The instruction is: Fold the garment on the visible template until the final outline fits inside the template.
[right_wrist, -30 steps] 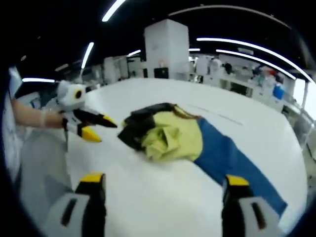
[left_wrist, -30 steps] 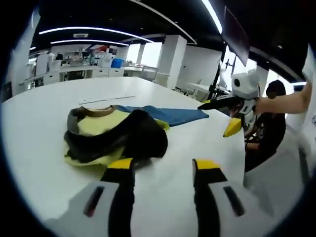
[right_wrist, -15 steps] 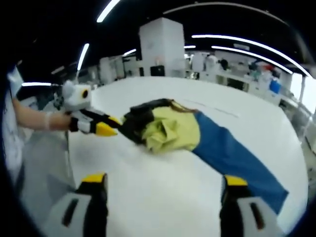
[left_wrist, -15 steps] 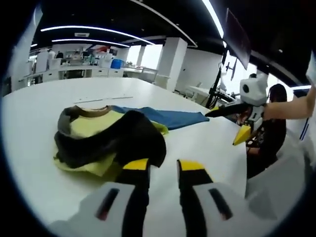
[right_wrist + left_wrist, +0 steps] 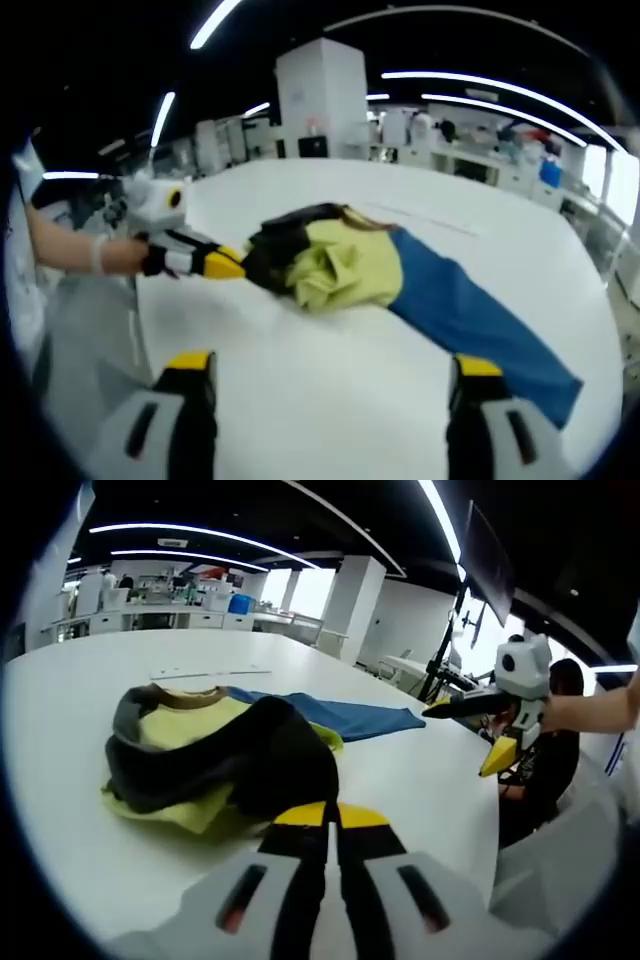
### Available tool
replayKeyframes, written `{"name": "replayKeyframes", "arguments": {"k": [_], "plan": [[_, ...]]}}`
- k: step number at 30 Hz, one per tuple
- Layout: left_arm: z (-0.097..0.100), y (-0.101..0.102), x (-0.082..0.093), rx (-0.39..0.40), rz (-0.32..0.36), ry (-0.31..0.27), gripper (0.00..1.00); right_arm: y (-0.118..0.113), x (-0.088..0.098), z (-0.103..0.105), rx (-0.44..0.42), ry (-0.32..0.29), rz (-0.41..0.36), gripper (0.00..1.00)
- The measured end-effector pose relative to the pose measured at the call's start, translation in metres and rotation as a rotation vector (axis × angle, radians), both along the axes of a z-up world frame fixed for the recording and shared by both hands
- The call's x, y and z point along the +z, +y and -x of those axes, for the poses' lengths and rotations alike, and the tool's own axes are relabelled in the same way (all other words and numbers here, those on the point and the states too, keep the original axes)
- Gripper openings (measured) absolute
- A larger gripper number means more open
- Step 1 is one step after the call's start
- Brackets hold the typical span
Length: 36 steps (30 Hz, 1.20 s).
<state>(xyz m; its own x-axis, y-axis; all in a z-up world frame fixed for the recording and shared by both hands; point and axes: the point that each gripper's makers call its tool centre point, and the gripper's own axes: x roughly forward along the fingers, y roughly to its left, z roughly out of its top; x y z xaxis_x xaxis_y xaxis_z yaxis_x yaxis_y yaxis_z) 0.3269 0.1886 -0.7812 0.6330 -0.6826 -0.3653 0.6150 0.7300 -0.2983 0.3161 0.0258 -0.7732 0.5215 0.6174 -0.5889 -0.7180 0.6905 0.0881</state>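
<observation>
A crumpled garment of yellow, black and blue cloth lies on the white table. Its blue part stretches away flat. My left gripper is shut at the near black edge of the garment, and the cloth meets its yellow tips. In the right gripper view the same gripper pinches the black edge of the garment from the left. My right gripper is open wide over bare table, short of the garment. It also hangs at the right in the left gripper view, apart from the cloth.
A thin pale line runs across the table beyond the garment. A person in black sits past the table's right edge. A forearm holds the left gripper. Desks and pillars stand far behind.
My left gripper has moved up to the garment's black edge and its jaws have gone from open to shut. The right gripper stays open and has hardly moved.
</observation>
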Motion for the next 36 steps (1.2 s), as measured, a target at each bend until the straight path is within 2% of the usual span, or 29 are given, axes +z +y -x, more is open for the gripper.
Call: {"name": "replayKeyframes", "arguments": {"k": [8, 13, 20, 26, 31, 35, 36], "plan": [[0.001, 0.032, 0.026, 0.058, 0.076, 0.028, 0.0, 0.009, -0.001, 0.004, 0.012, 0.002, 0.007, 0.97], [0.003, 0.071, 0.041, 0.101, 0.093, 0.05, 0.0, 0.017, -0.002, 0.005, 0.035, 0.005, 0.014, 0.95], [0.005, 0.126, 0.052, 0.179, 0.087, 0.079, 0.0, 0.026, -0.003, 0.003, 0.052, 0.005, 0.01, 0.95], [0.01, 0.182, 0.049, 0.254, 0.065, 0.117, 0.0, 0.032, -0.006, 0.007, 0.069, 0.016, 0.013, 0.95], [0.012, 0.219, 0.037, 0.318, 0.059, 0.161, 0.0, 0.034, -0.009, 0.006, 0.076, 0.024, 0.015, 0.94], [0.012, 0.243, 0.032, 0.407, 0.133, 0.209, 0.0, 0.035, -0.011, 0.006, 0.076, 0.025, 0.015, 0.95], [0.011, 0.249, 0.031, 0.402, 0.117, 0.201, 0.0, 0.036, -0.011, 0.006, 0.075, 0.026, 0.014, 0.95]]}}
